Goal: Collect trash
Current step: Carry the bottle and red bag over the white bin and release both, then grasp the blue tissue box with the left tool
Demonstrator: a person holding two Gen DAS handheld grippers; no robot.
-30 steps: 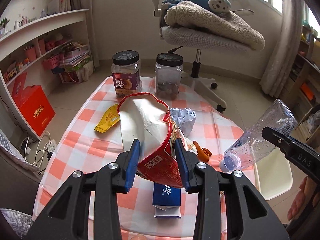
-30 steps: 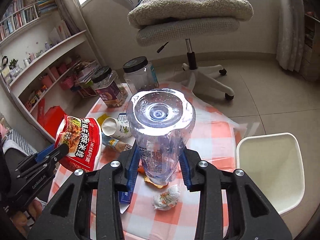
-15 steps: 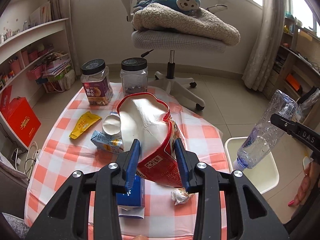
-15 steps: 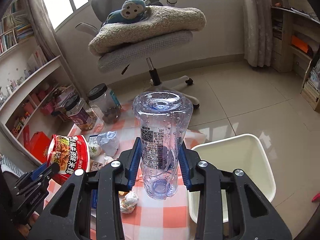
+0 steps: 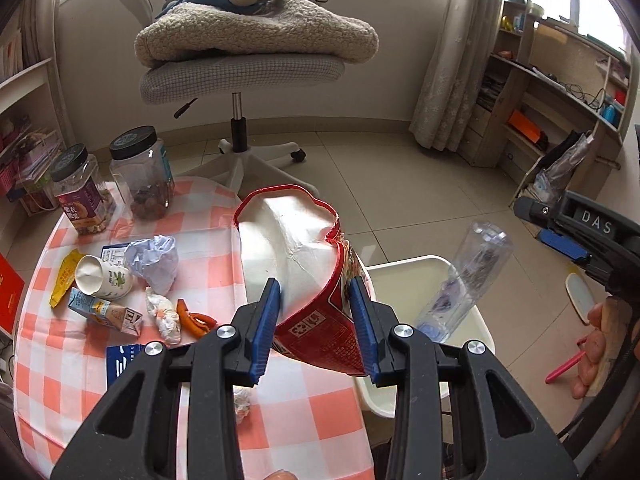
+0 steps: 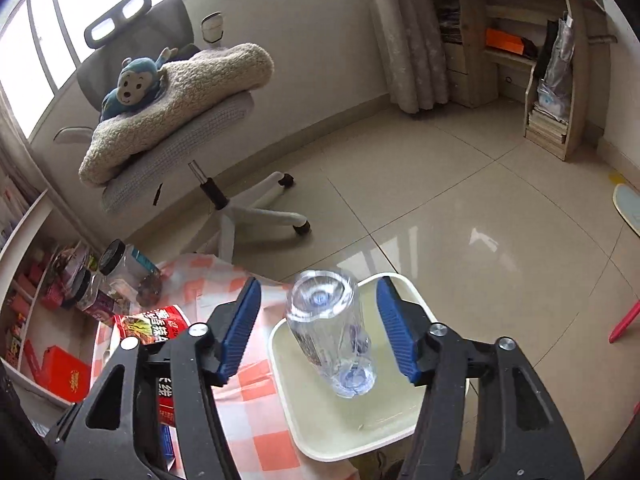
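You are looking at a tiled floor [image 6: 460, 208] shining with daylight from far windows [image 6: 60, 40]; an office chair [image 5: 240, 72] is standing beyond, wooden shelves [image 5: 560, 92] lining the right.

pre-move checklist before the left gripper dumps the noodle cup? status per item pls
1. Right gripper let go of the clear plastic bottle: ok, jaws just opened, blue pads clear of it on both sides.
2. Bottle heading into the white rectangular bin: ok, it is neck-down over the opening; landed or not, cannot tell.
3. Left gripper holding the crushed red paper noodle cup: ok, pads press both sides.
4. Cup over the bin: not ok, it sits above the edge of the orange-checked table.
5. Right gripper out of the left's path: cannot tell.
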